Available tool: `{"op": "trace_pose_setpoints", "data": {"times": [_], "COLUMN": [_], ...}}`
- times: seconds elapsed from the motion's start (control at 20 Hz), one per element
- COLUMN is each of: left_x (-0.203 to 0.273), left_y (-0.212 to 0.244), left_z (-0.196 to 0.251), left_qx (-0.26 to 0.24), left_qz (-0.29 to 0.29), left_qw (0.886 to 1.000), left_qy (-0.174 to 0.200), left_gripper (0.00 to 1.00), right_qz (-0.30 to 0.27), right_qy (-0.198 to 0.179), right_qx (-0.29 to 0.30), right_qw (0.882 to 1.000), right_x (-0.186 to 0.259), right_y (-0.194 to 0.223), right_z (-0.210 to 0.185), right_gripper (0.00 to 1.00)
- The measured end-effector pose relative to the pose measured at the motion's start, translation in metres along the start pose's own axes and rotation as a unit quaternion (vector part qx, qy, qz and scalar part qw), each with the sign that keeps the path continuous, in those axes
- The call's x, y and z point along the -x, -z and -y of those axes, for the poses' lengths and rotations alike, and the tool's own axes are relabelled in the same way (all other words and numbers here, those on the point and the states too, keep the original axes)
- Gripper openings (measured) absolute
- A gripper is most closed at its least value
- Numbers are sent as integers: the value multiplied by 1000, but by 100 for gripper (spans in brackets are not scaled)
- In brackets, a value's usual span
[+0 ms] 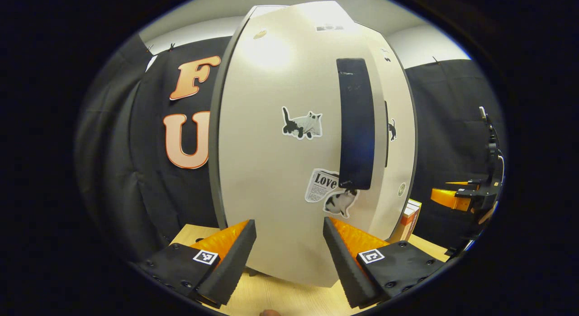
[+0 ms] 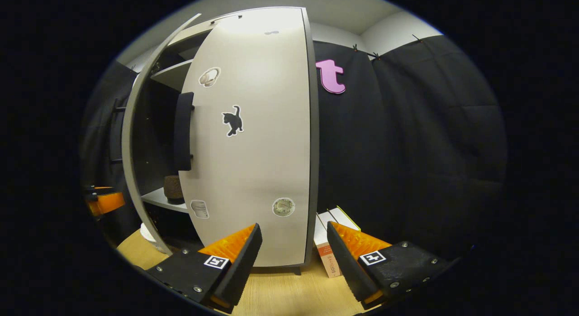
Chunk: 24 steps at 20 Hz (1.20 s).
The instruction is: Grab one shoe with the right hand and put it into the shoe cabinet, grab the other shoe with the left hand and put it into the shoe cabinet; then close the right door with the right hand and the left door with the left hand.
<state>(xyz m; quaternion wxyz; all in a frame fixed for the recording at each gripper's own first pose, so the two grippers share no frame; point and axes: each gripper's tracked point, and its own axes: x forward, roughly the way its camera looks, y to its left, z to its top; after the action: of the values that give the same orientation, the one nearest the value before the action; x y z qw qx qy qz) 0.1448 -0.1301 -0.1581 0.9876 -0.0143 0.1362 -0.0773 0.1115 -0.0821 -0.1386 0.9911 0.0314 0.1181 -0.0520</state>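
Observation:
The pale shoe cabinet stands on the wooden table. In the left gripper view its left door (image 1: 271, 171), with cat stickers and a dark vertical handle (image 1: 356, 123), faces me close up. My left gripper (image 1: 289, 252) is open just short of the door's lower part, holding nothing. In the right gripper view the right door (image 2: 253, 162) with its dark handle (image 2: 183, 130) is ahead, and my right gripper (image 2: 294, 257) is open and empty near the door's bottom edge. Through the gap between the doors a brown shoe (image 2: 173, 189) rests on a shelf (image 2: 158, 199). The left door's edge (image 2: 131, 139) stands ajar.
A small white and orange box (image 2: 330, 248) stands on the table right of the cabinet, also seen as the box (image 1: 409, 218). The other gripper (image 1: 470, 196) shows far right, and the left one (image 2: 102, 200) far left. A white object (image 2: 147, 234) lies low beside the cabinet opening.

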Motion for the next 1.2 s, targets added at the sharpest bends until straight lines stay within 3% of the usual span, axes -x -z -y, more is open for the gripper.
{"op": "trace_pose_setpoints", "data": {"times": [0.6,1.2], "left_x": [-44,-52], "left_y": [-5,-4], "left_z": [5,5], "left_qx": [2,2], "left_qz": [8,6], "left_qw": [999,997], "left_qy": [-45,-79], "left_gripper": [97,97], "right_qz": [-5,-8], "right_qy": [22,-15], "right_qx": [-19,-8], "right_qw": [1000,1000], "right_x": [19,13], "right_y": [5,-2], "right_z": [47,27], "right_gripper": [89,89]}}
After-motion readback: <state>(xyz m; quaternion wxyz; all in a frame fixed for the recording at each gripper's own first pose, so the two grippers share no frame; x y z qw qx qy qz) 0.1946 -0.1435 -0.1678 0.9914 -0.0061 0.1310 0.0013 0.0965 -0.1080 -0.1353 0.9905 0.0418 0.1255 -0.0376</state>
